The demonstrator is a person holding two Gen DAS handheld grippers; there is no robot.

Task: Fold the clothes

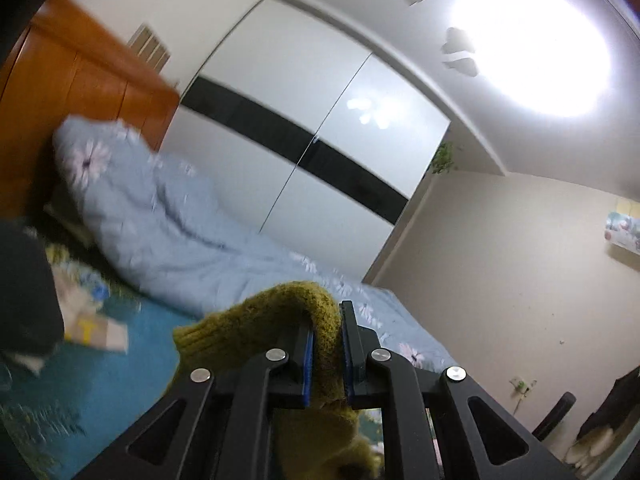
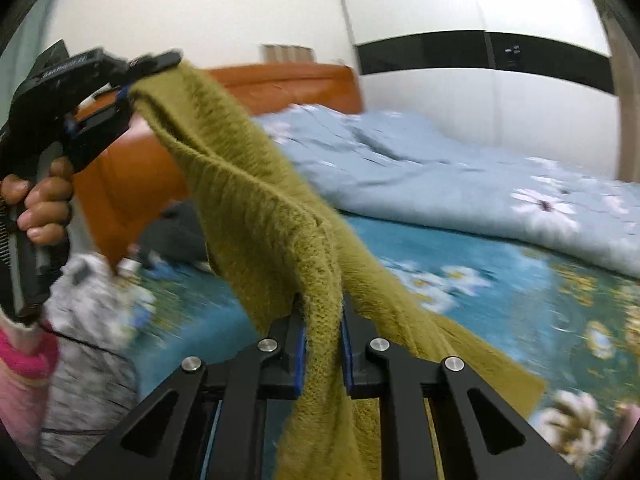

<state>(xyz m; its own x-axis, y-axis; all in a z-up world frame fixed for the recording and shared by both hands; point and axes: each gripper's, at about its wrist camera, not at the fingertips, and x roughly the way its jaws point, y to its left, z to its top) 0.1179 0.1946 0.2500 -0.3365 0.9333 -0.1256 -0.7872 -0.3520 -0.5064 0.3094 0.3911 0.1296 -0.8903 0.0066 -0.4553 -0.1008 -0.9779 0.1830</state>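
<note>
An olive-green knitted garment (image 2: 256, 208) hangs stretched in the air between my two grippers, above a bed. My right gripper (image 2: 323, 312) is shut on one bunched part of it, and the cloth spills down between the jaws. At the upper left of the right wrist view, my left gripper (image 2: 132, 88) is shut on the garment's other end, held by a hand (image 2: 44, 204). In the left wrist view the left gripper (image 1: 327, 320) pinches a fold of the green knit (image 1: 280, 320), which droops to the left and down below the jaws.
The bed carries a teal flowered sheet (image 2: 500, 292) and a rumpled pale blue quilt (image 2: 420, 172) along its far side. An orange wooden headboard (image 2: 280, 84) stands behind. A grey-white garment (image 2: 92, 320) and pink cloth (image 2: 24, 380) lie at the left. A white wardrobe (image 1: 312, 120) fills the wall.
</note>
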